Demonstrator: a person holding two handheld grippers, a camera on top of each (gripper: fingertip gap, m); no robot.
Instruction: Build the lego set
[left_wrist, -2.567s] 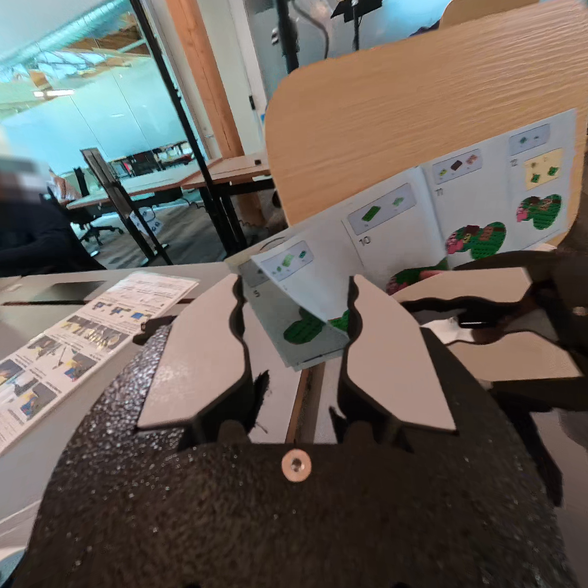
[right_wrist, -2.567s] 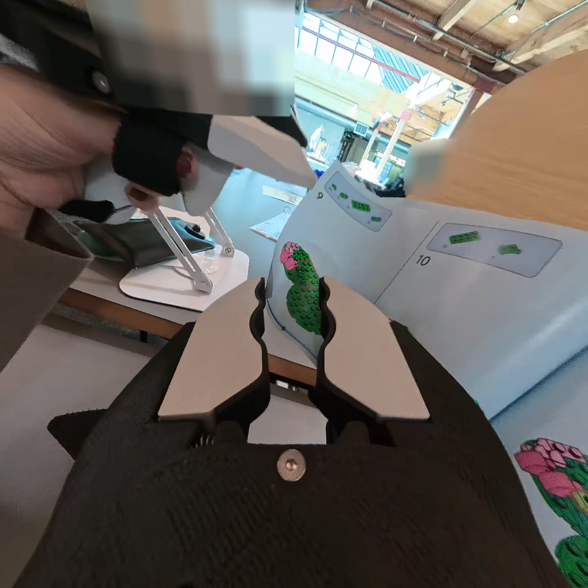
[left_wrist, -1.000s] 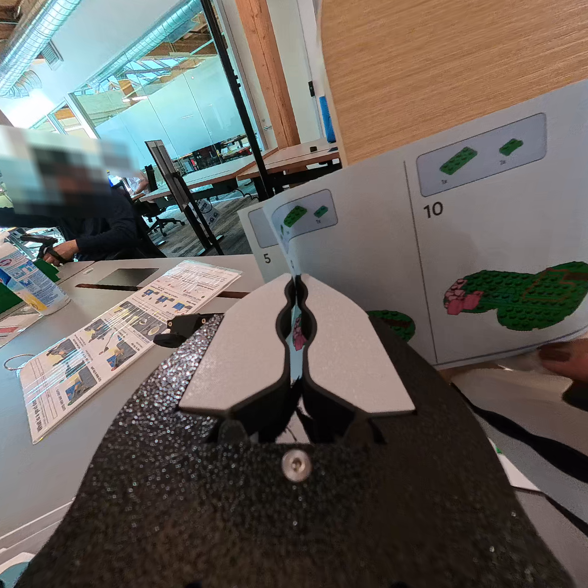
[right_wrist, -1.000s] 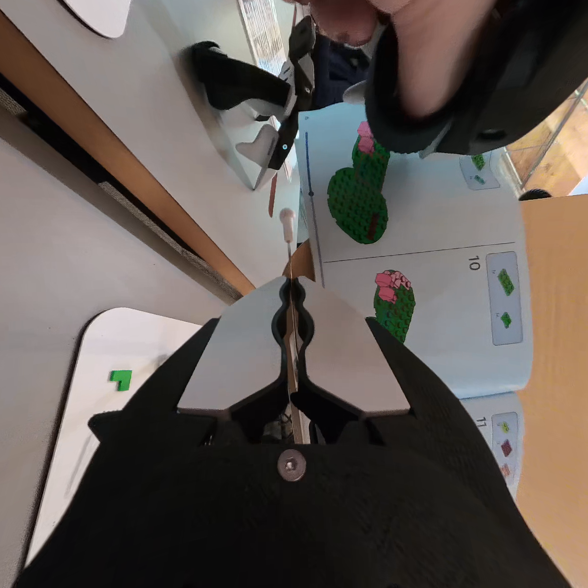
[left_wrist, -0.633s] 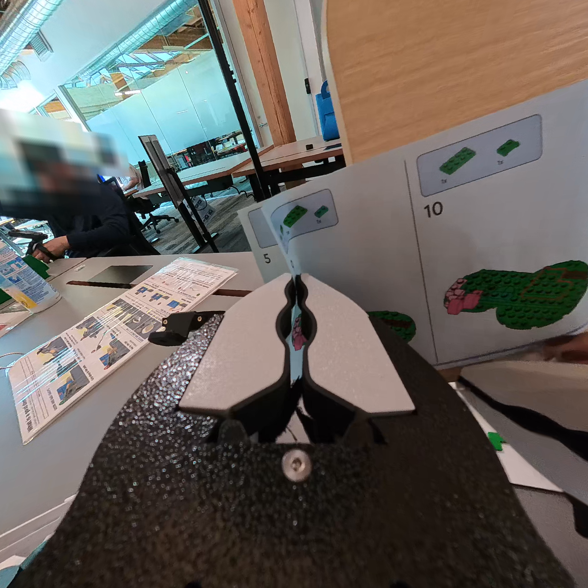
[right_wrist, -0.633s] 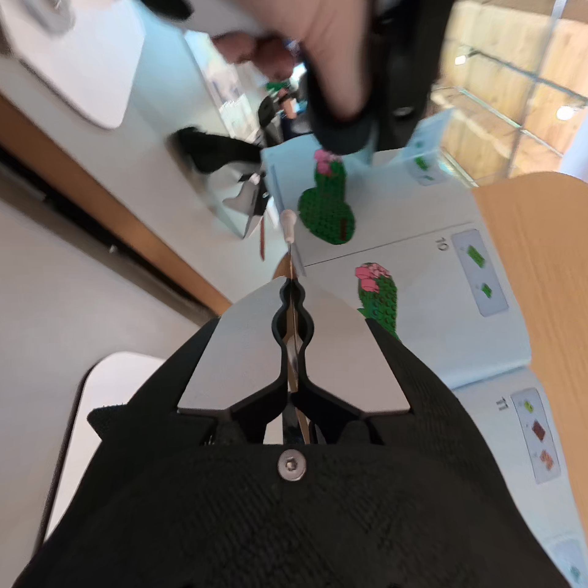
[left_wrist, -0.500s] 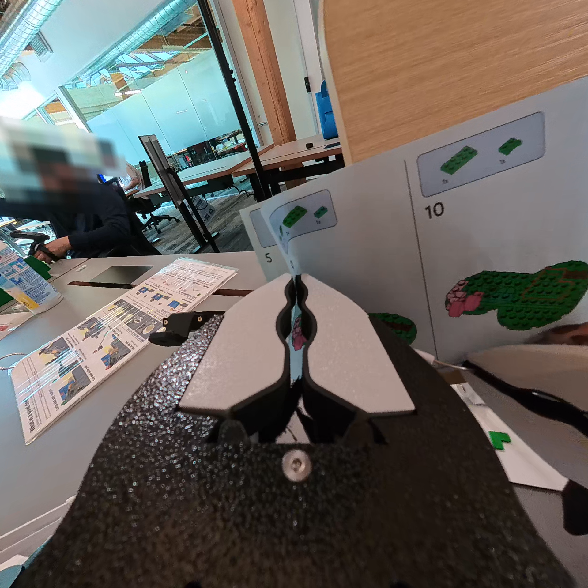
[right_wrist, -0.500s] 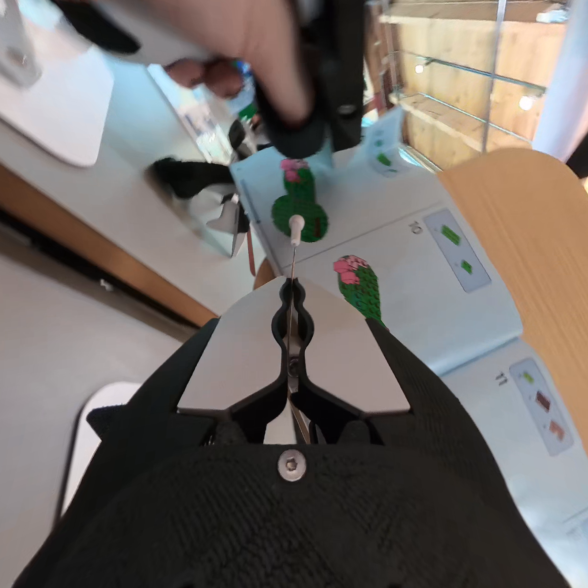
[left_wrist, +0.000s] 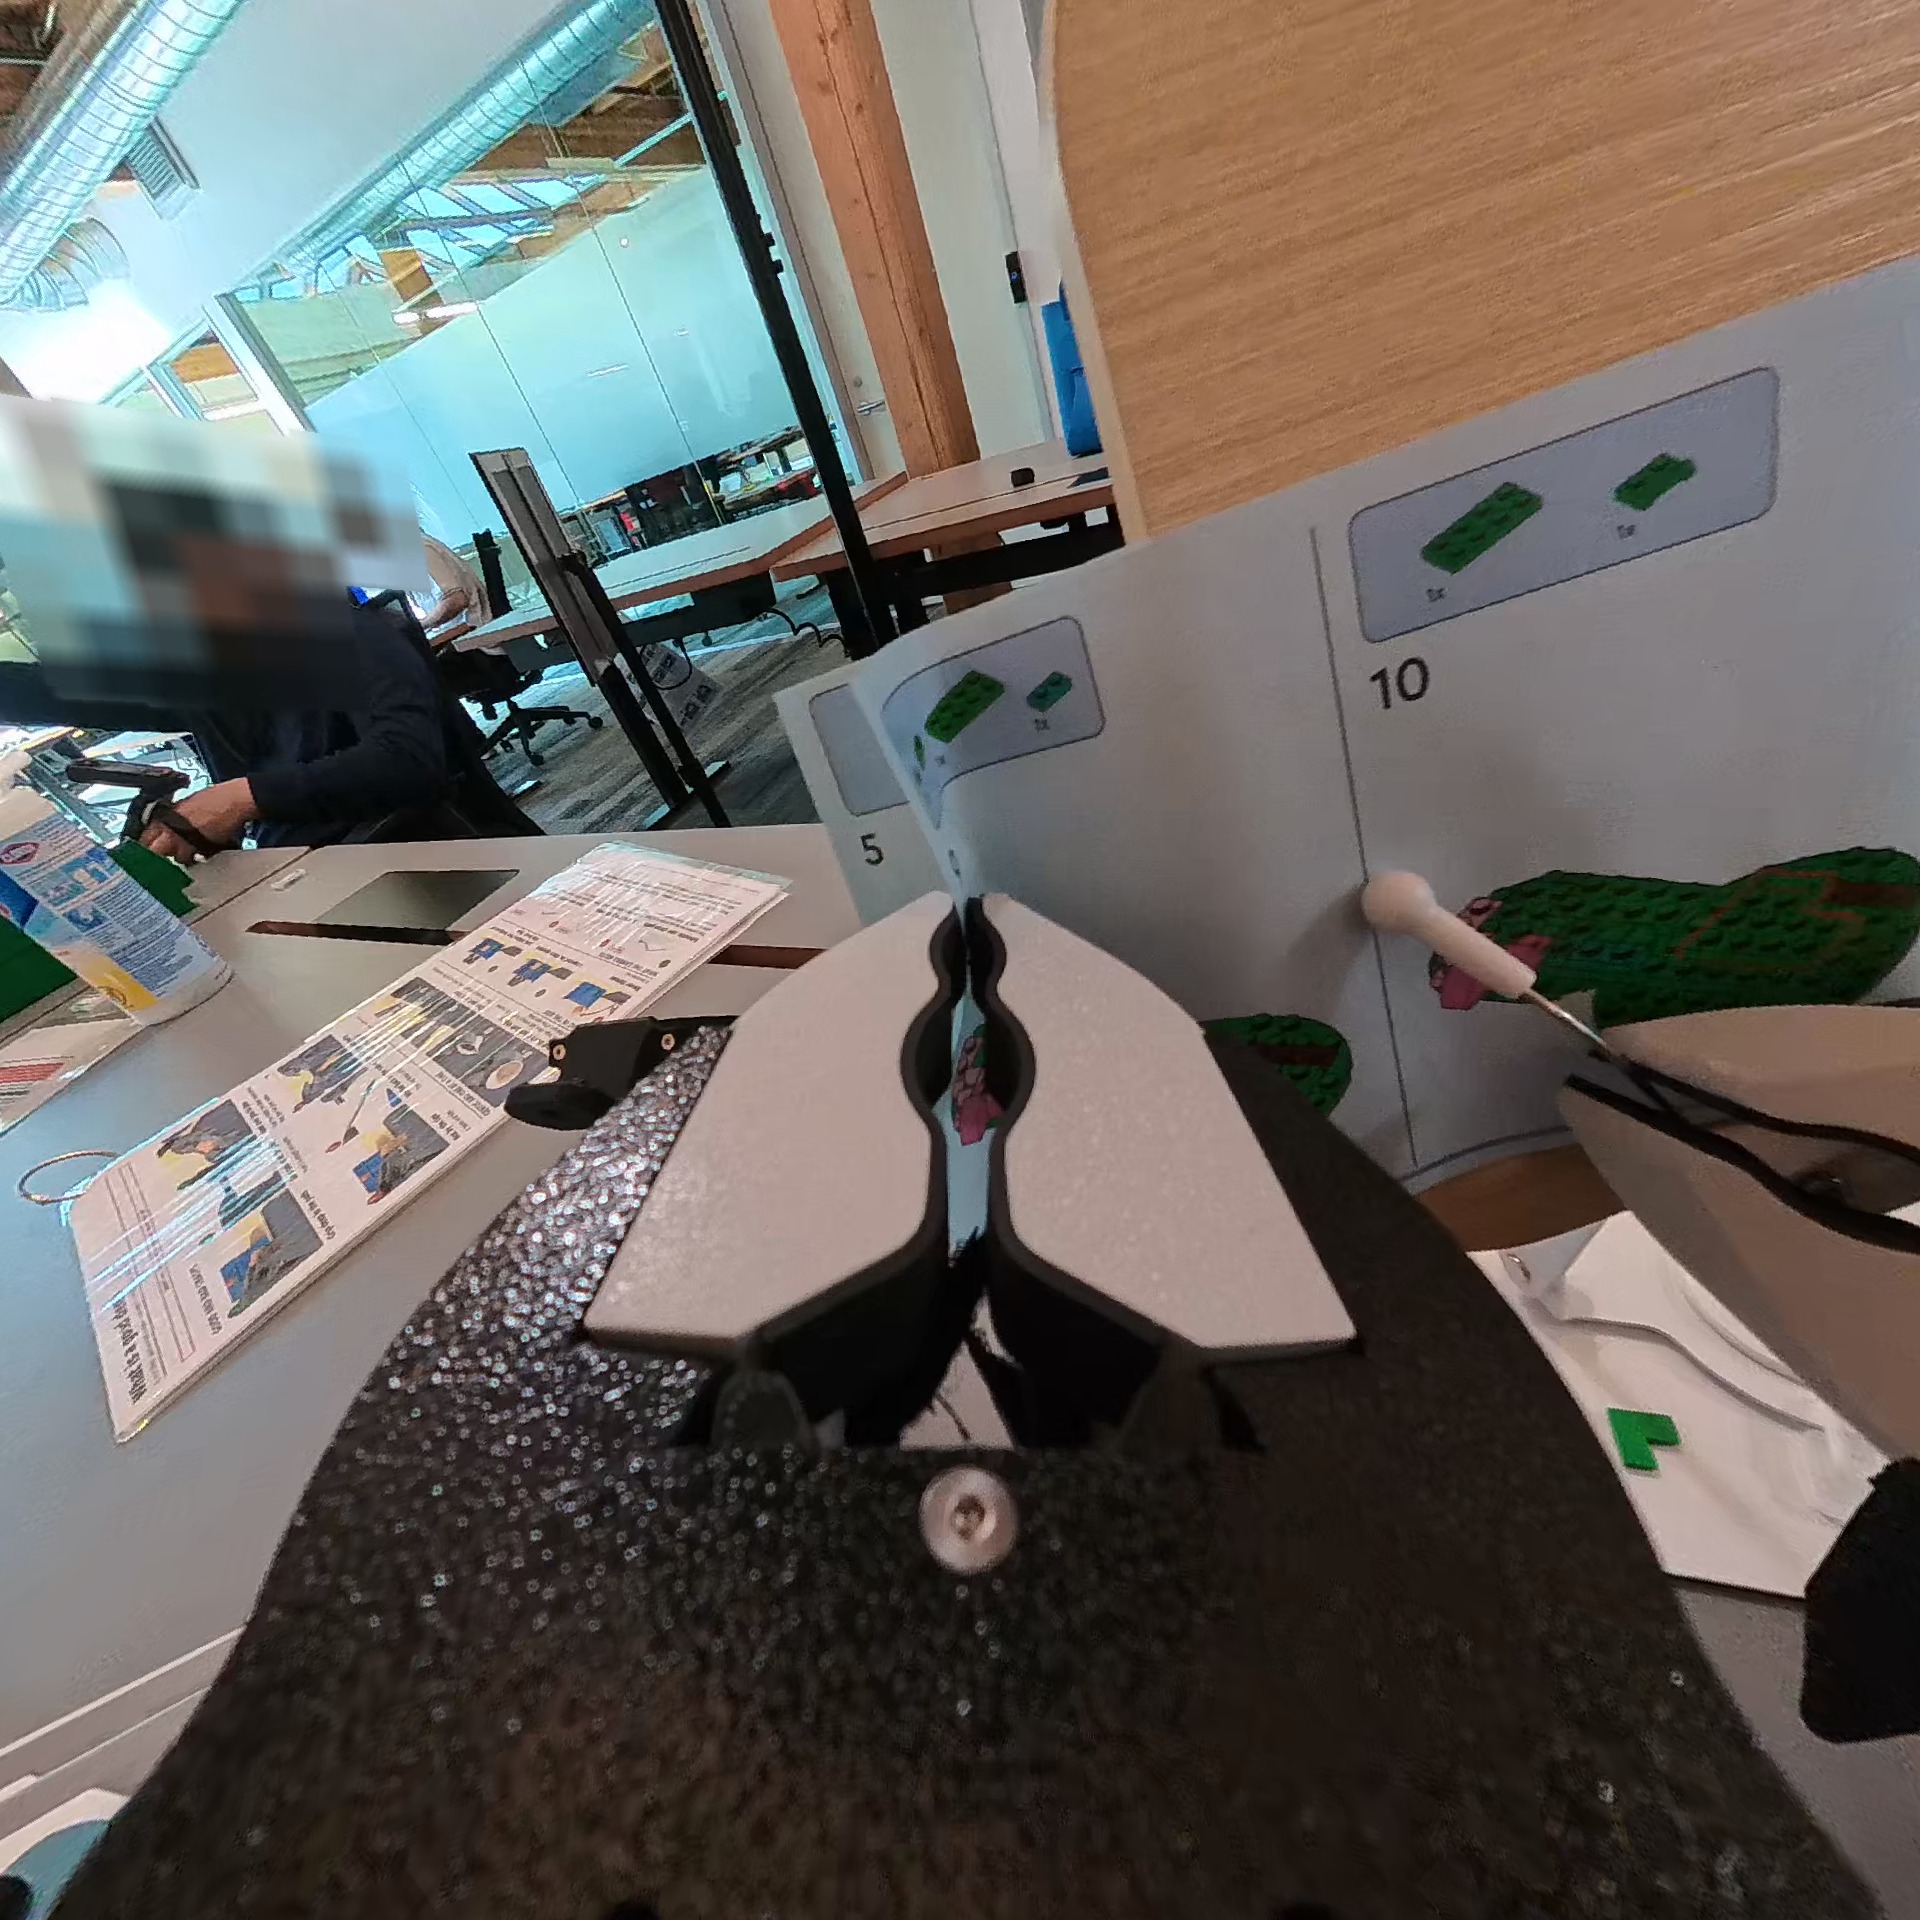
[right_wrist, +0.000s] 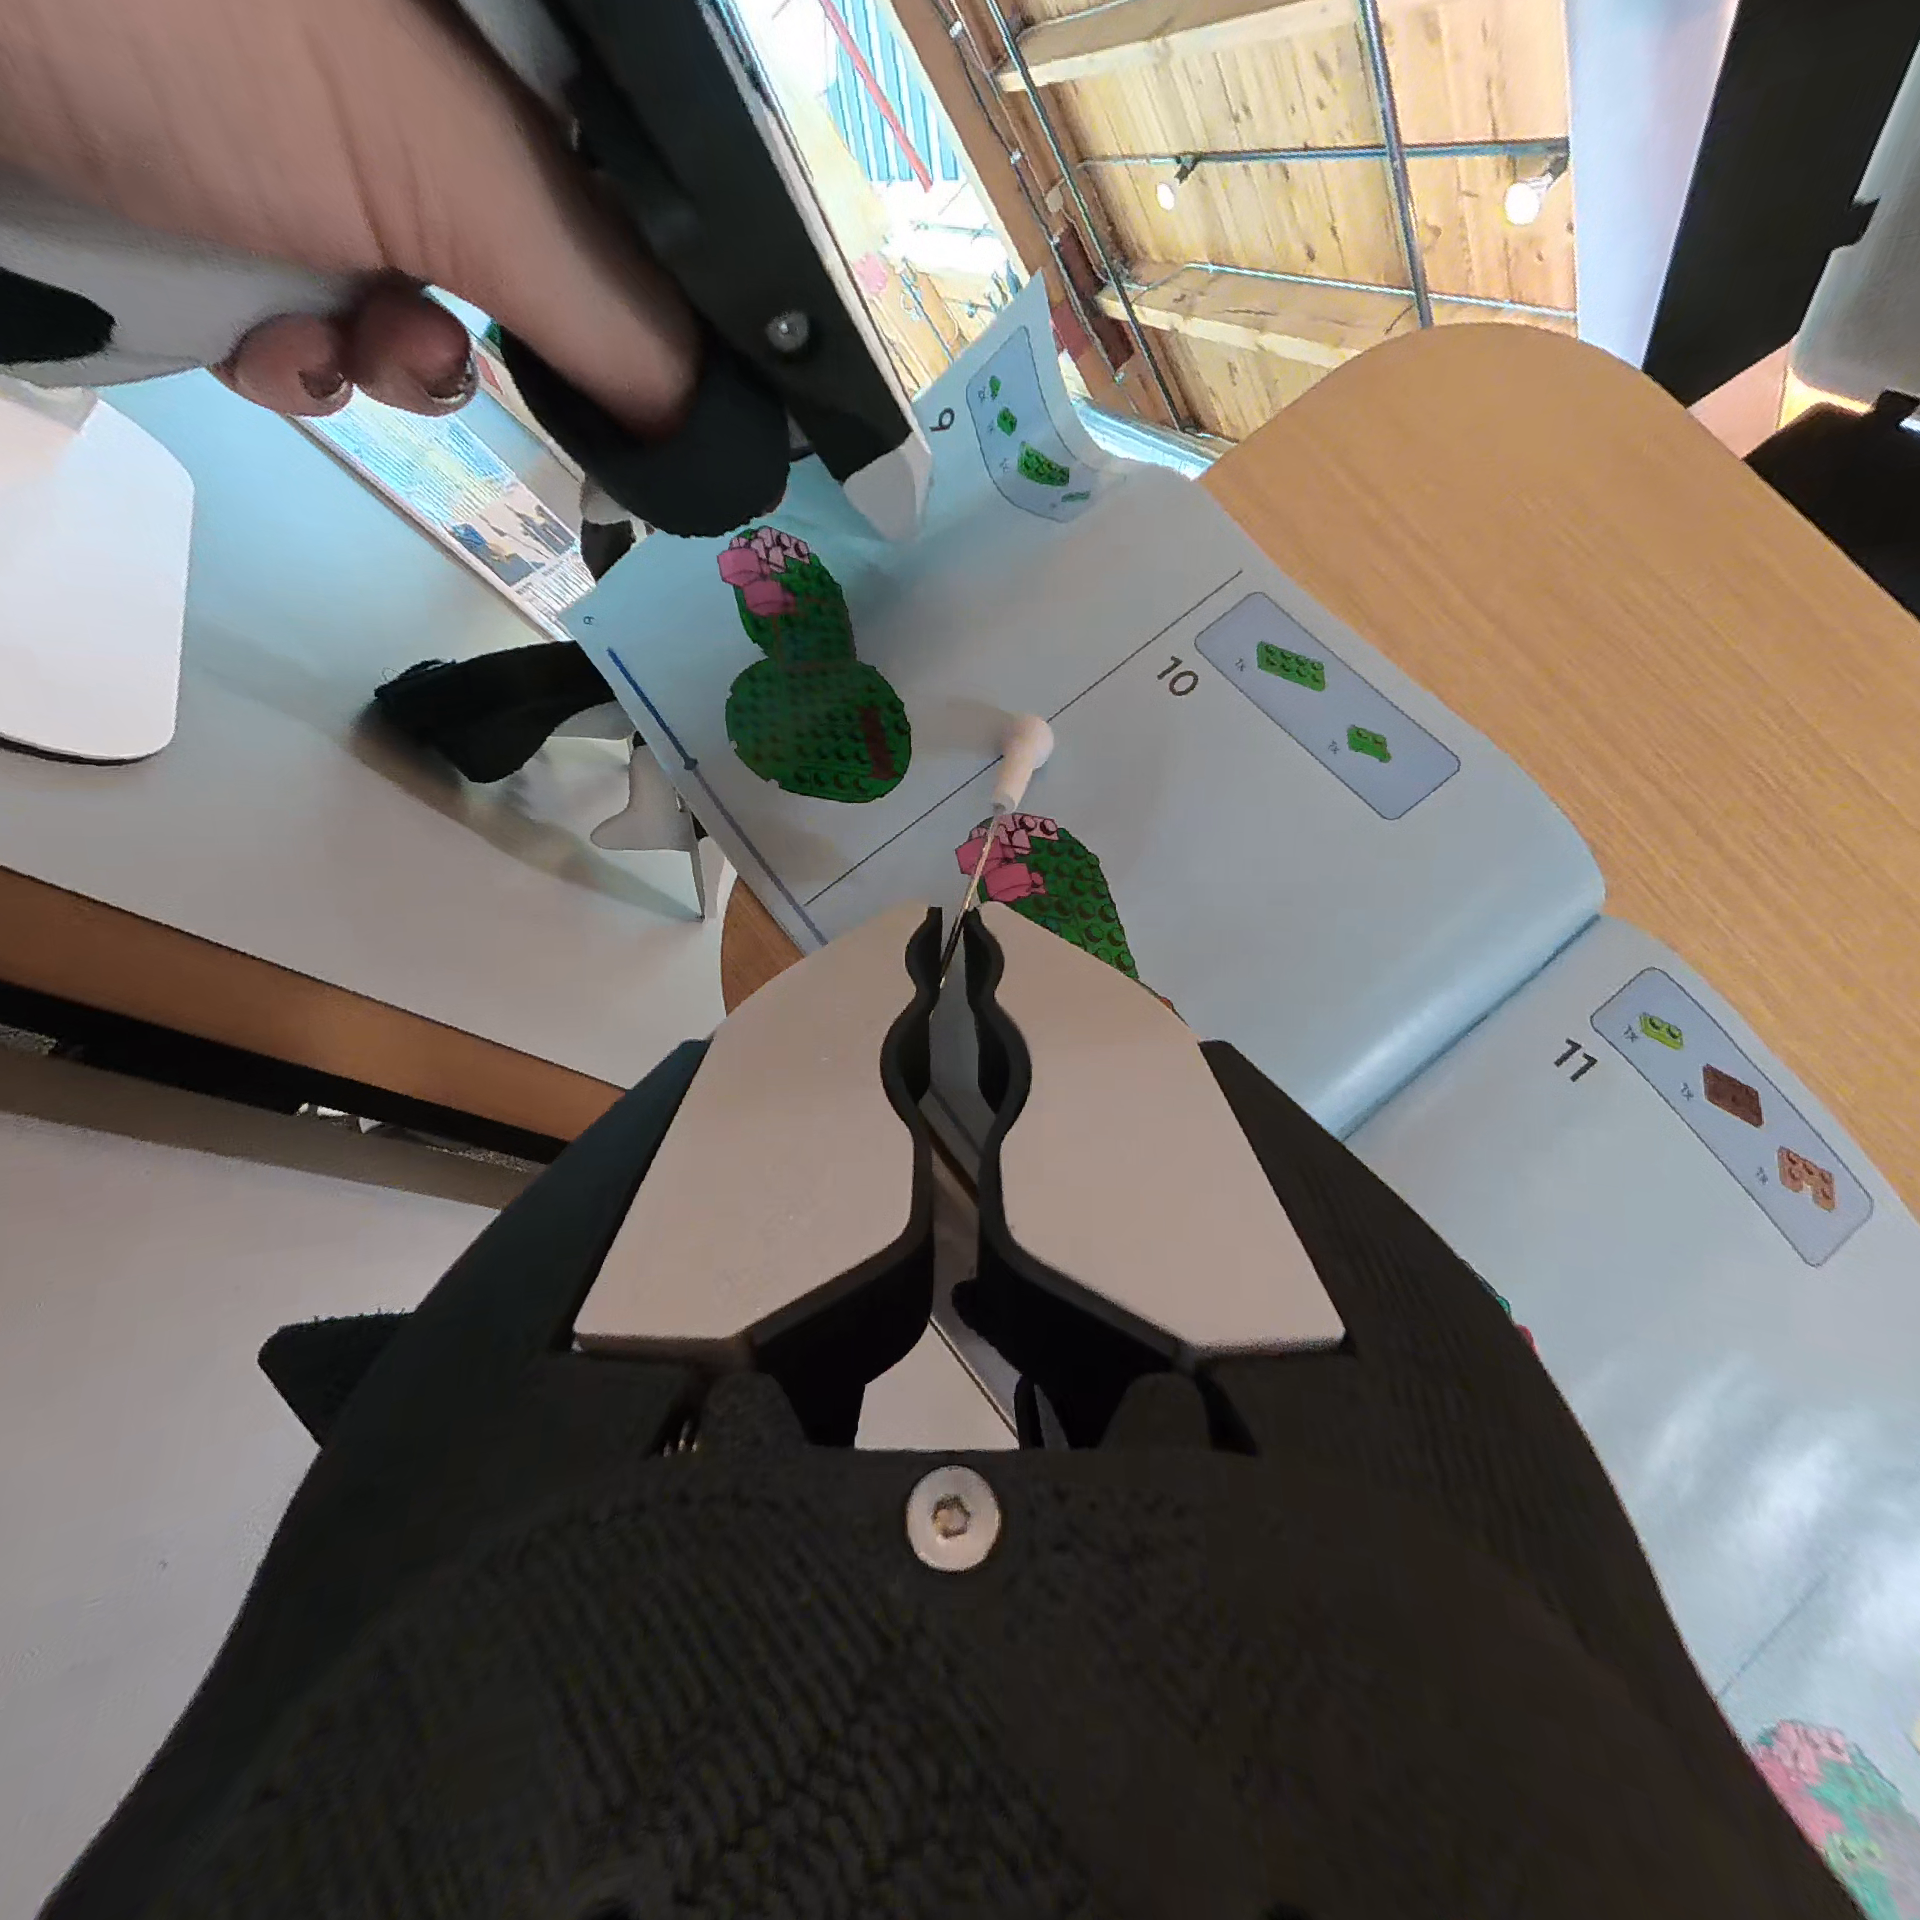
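Observation:
The open instruction booklet (left_wrist: 1195, 831) leans against a wooden board (left_wrist: 1455, 260). My left gripper (left_wrist: 966, 909) is shut on the edge of one page and holds it up. In the right wrist view, the left gripper (right_wrist: 883, 488) shows at the top, held by a hand (right_wrist: 312, 156), over the booklet (right_wrist: 1299, 883). My right gripper (right_wrist: 951, 920) is shut on a thin metal pointer with a white tip (right_wrist: 1027, 740). The tip rests on the page at the line beside the cactus picture. The tip (left_wrist: 1397, 906) and the right gripper's fingers (left_wrist: 1766, 1143) show in the left wrist view.
A small green L-shaped brick (left_wrist: 1640, 1436) lies on a white sheet (left_wrist: 1714, 1507) at the right. A laminated sheet (left_wrist: 395, 1060), a bottle (left_wrist: 94, 914) and a metal ring (left_wrist: 62, 1174) are on the grey table. A person sits at the far left. A black stand (right_wrist: 499, 707) is near the booklet. About 10 centimeters separates my left fingertips from my right. The small green L-shaped brick (left_wrist: 1640, 1436) is about 20 centimeters from my right fingertips and 30 centimeters from my left.
My right gripper has swung round toward the booklet, and the pointer's white tip now touches the page. It has come into the left wrist view. My left gripper still holds the page.

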